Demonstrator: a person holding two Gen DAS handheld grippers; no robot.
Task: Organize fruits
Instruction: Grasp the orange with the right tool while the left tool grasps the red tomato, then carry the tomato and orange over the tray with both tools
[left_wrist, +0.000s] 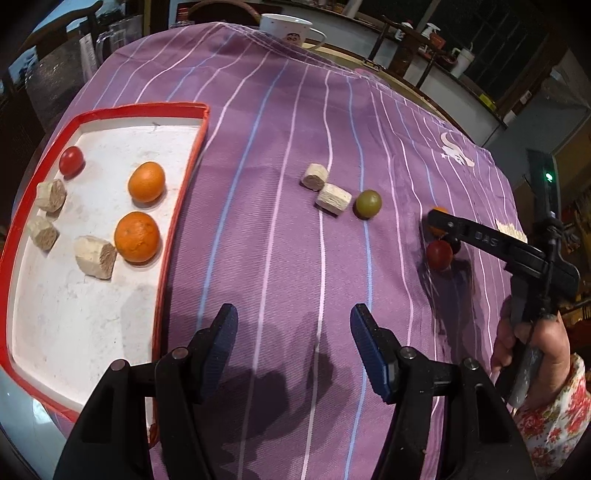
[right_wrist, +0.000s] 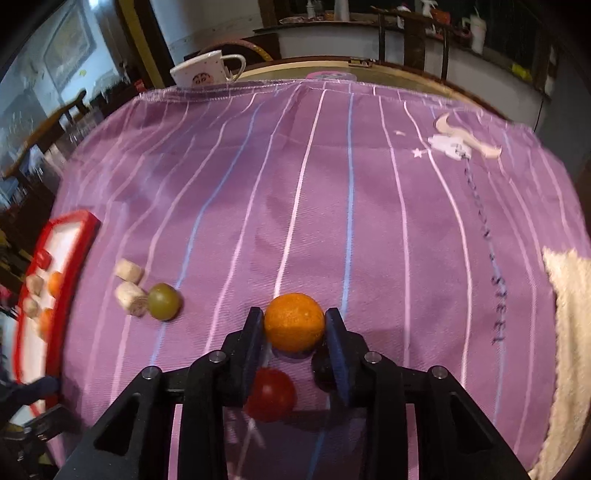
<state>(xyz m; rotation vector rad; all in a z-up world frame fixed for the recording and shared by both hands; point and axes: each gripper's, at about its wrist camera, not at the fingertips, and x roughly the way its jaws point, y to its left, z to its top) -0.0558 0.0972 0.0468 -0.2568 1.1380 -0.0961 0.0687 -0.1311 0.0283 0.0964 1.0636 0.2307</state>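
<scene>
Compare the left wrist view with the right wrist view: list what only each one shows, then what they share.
Only the left wrist view shows the left gripper, open over bare cloth, the hand holding the other tool, and the tray's red tomato.

Only the right wrist view shows the right gripper with its fingers at either side of an orange, and a cream towel.

Both show the red-rimmed tray, green fruit, mug and purple striped cloth.
</scene>
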